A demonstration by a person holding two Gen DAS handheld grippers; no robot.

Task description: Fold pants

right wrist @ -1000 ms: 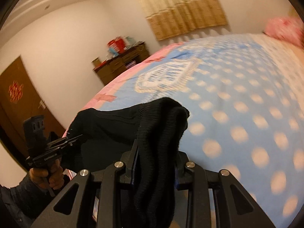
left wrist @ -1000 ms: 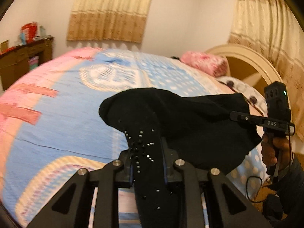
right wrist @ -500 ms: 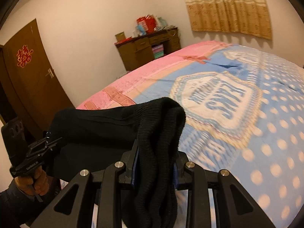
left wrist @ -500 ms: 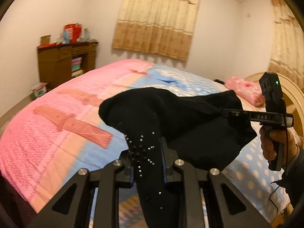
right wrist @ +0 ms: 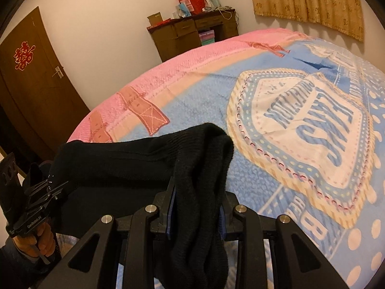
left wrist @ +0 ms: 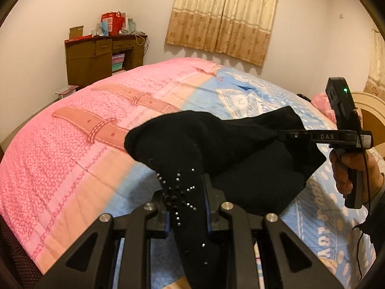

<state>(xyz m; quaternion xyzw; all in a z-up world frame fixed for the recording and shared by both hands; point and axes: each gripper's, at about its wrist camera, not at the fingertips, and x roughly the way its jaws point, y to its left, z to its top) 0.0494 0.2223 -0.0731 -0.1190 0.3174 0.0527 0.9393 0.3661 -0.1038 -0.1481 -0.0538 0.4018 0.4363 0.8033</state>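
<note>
Black pants point(left wrist: 216, 144) with small rhinestones hang in the air above the bed, stretched between my two grippers. My left gripper point(left wrist: 186, 204) is shut on one end, the cloth bunched over its jaws. My right gripper point(right wrist: 196, 204) is shut on the other end of the pants point(right wrist: 134, 163). The right gripper also shows at the right of the left wrist view point(left wrist: 288, 136), clamped on the cloth. The left gripper shows at the lower left of the right wrist view point(right wrist: 55, 190), clamped too.
The bed point(left wrist: 72, 156) has a pink and blue patterned blanket point(right wrist: 300, 120). A brown dresser point(left wrist: 96, 60) with boxes stands by the far wall. Curtains point(left wrist: 223, 16) hang behind. A brown door point(right wrist: 28, 84) is at left. A pink pillow point(left wrist: 322, 103) lies by the headboard.
Both grippers have swung left with the pants held between them, so the view now faces the pink foot side of the bed and the dresser. The grips are unchanged.
</note>
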